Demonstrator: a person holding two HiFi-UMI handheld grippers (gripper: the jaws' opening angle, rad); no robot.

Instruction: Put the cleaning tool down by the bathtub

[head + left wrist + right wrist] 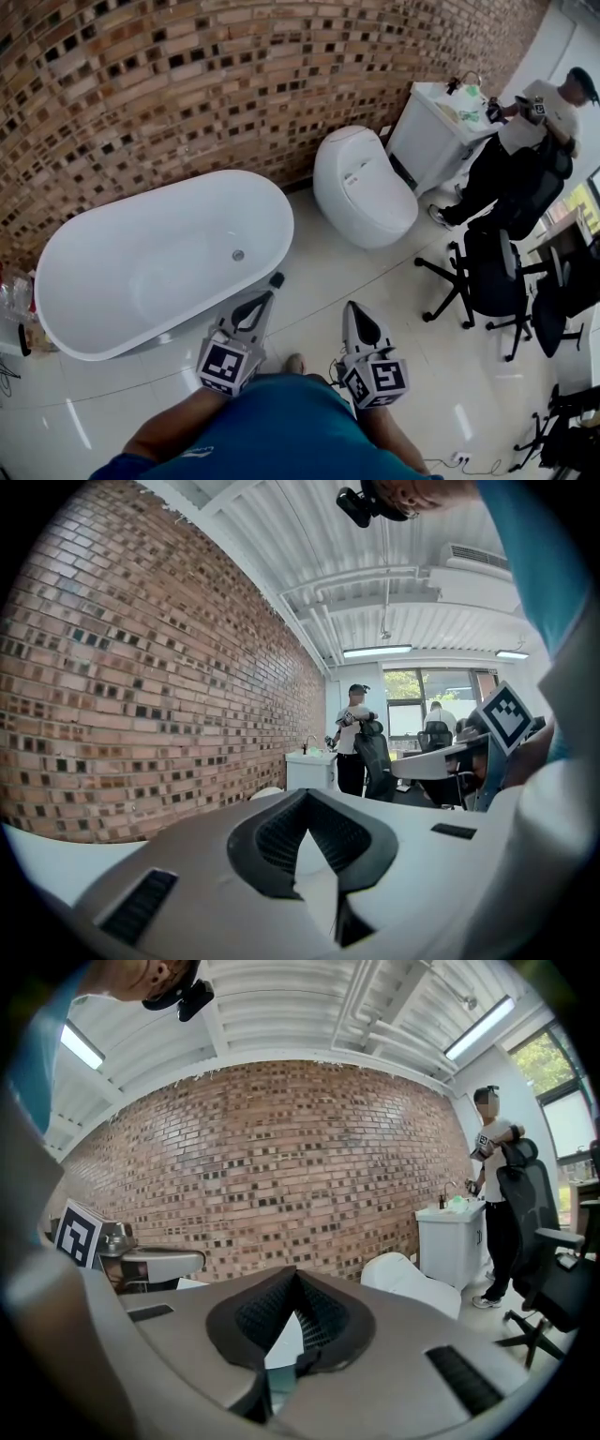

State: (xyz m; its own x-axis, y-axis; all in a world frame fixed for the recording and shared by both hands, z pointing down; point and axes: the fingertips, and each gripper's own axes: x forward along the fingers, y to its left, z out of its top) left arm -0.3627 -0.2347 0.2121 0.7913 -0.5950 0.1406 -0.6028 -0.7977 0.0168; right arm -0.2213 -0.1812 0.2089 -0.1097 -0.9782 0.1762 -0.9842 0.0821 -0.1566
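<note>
The white oval bathtub (pixel 103 309) stands against the brick wall at the left of the head view. On the floor tiles beside its right end lies a small black object (pixel 277 279); I cannot tell whether it is the cleaning tool. My left gripper (pixel 266 295) hangs just short of that object, jaws together and empty. In the left gripper view its own tips (pixel 307 799) meet with nothing between them. My right gripper (pixel 349 306) floats beside it over bare floor, also shut and empty, and its tips (pixel 295 1274) touch in the right gripper view.
A white toilet (pixel 361 187) sits right of the tub, then a white sink cabinet (pixel 436 127) where a person (pixel 525 131) stands. Black office chairs (pixel 497 272) fill the right side. Bottles and clutter (pixel 14 300) lie at the far left.
</note>
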